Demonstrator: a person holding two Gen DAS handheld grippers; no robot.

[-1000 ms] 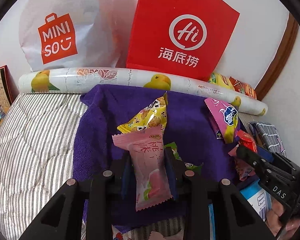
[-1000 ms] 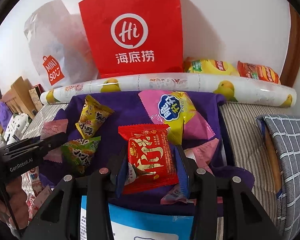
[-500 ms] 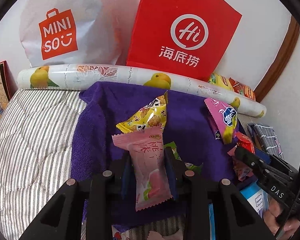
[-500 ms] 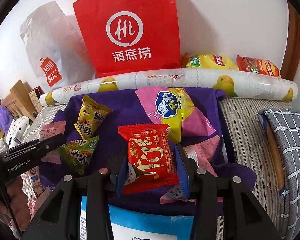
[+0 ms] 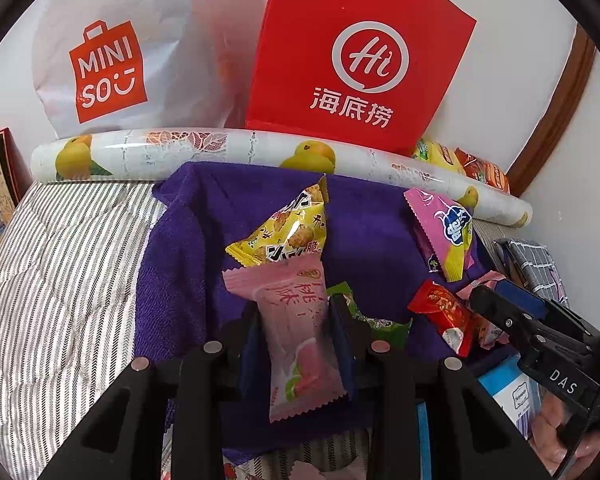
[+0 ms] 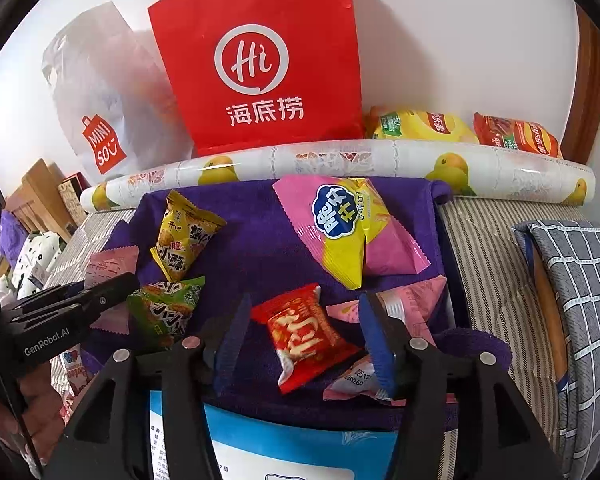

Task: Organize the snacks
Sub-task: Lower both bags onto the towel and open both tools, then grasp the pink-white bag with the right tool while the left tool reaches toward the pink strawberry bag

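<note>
Crinkly pink packet (image 5: 296, 332) on purple towel (image 5: 180, 280)

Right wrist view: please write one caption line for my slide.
Right gripper jaws opening, not touching the red snack packet lying between them on the purple towel.

Hand-held grippers: two, left hand-held gripper (image 5: 296, 344), right hand-held gripper (image 6: 302, 344). Carrier bags at wall: two, red paper bag (image 6: 260, 64), white plastic bag (image 6: 100, 92). Chip bags behind printed roll (image 6: 340, 160): two, yellow chip bag (image 6: 416, 126), red chip bag (image 6: 516, 136). Purple towel (image 6: 260, 220): one. Red snack packet (image 6: 306, 336): one. Green snack packet (image 6: 166, 308): one.
</note>
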